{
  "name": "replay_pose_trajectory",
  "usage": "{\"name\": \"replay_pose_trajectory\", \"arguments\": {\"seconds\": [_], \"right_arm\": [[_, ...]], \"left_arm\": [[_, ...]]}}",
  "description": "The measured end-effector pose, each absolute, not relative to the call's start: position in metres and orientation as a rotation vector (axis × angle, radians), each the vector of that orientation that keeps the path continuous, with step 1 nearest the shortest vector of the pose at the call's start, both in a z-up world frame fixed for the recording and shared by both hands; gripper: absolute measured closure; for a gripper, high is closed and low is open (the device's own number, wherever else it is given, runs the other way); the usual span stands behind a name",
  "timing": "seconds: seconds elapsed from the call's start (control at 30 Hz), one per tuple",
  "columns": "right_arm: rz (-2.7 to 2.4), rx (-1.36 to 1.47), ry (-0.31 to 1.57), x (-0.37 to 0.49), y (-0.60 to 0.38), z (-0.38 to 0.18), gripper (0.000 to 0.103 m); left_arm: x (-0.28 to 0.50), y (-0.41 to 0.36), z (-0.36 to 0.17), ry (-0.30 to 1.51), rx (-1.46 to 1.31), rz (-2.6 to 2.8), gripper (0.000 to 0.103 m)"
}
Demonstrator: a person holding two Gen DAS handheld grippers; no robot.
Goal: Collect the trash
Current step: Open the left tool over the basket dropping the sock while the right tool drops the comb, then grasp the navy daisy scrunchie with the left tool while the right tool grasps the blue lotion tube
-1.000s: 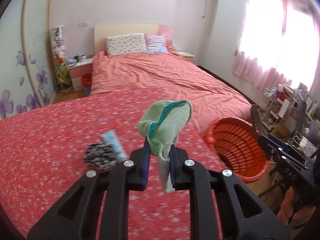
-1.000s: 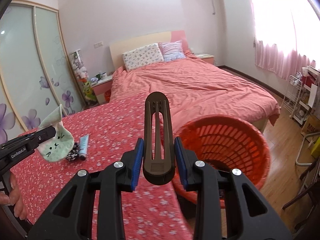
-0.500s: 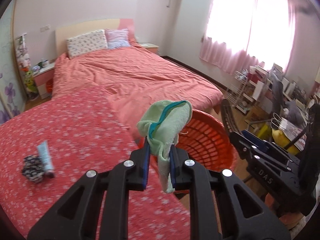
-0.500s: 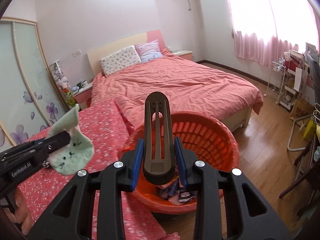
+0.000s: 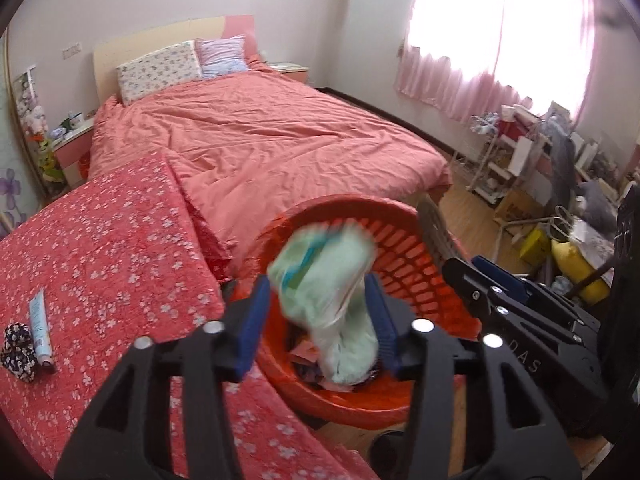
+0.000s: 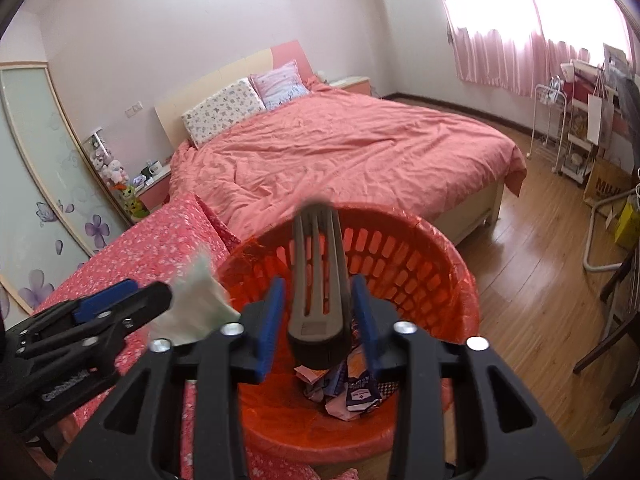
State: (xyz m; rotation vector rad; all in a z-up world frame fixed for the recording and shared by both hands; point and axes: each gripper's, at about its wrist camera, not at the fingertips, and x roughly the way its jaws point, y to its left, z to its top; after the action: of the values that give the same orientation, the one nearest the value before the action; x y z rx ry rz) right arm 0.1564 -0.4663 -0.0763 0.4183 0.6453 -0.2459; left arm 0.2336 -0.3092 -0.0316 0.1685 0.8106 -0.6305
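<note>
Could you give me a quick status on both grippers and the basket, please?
Left gripper just opened, green cloth dropping free. Right gripper just opened around black clip. Both above orange basket; nothing in the way.

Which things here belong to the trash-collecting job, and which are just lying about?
Job: green cloth dropping between the opened left gripper jaws; dark slotted piece loose between the opened right gripper jaws; orange basket; tube and patterned pouch.

Lying about: bed, pillows, shelving rack.
</note>
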Motion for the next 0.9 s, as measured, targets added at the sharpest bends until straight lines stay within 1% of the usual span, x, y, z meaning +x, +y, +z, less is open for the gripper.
{"name": "replay_pose_trajectory", "arguments": {"seconds": [0.03, 0.1, 0.17, 0.23, 0.3, 0.33, 0.4, 0.6, 0.8, 0.83, 0.87, 0.9], "right_arm": [[-0.253, 0.417, 0.650, 0.157, -0.465, -0.080, 0.051], [-0.257, 0.413, 0.655, 0.153, -0.461, -0.083, 0.047], [-0.265, 0.401, 0.669, 0.152, -0.456, -0.086, 0.043], [-0.270, 0.389, 0.683, 0.150, -0.451, -0.087, 0.038], [-0.272, 0.378, 0.686, 0.149, -0.447, -0.087, 0.034], [-0.273, 0.371, 0.688, 0.149, -0.444, -0.087, 0.031], [-0.265, 0.356, 0.695, 0.147, -0.435, -0.085, 0.028], [-0.222, 0.308, 0.709, 0.150, -0.409, -0.079, 0.027], [-0.175, 0.254, 0.729, 0.155, -0.372, -0.077, 0.027], [-0.170, 0.249, 0.731, 0.156, -0.367, -0.078, 0.027], [-0.161, 0.241, 0.736, 0.158, -0.360, -0.078, 0.027], [-0.155, 0.235, 0.739, 0.158, -0.354, -0.077, 0.027]], "left_arm": [[0.236, -0.305, -0.034, 0.814, 0.169, -0.621, 0.050], [0.240, -0.296, -0.037, 0.811, 0.176, -0.595, 0.044], [0.242, -0.283, -0.040, 0.806, 0.184, -0.563, 0.042], [0.243, -0.266, -0.043, 0.801, 0.199, -0.531, 0.035], [0.241, -0.251, -0.044, 0.785, 0.223, -0.489, 0.024], [0.241, -0.241, -0.045, 0.775, 0.237, -0.461, 0.022], [0.241, -0.213, -0.046, 0.759, 0.250, -0.406, 0.017], [0.255, -0.125, -0.046, 0.752, 0.229, -0.221, 0.016], [0.283, -0.039, -0.059, 0.792, 0.126, -0.044, 0.016], [0.289, -0.027, -0.064, 0.812, 0.102, -0.029, 0.017], [0.292, -0.022, -0.066, 0.824, 0.086, -0.027, 0.020], [0.297, -0.016, -0.069, 0.840, 0.061, -0.036, 0.026]]}}
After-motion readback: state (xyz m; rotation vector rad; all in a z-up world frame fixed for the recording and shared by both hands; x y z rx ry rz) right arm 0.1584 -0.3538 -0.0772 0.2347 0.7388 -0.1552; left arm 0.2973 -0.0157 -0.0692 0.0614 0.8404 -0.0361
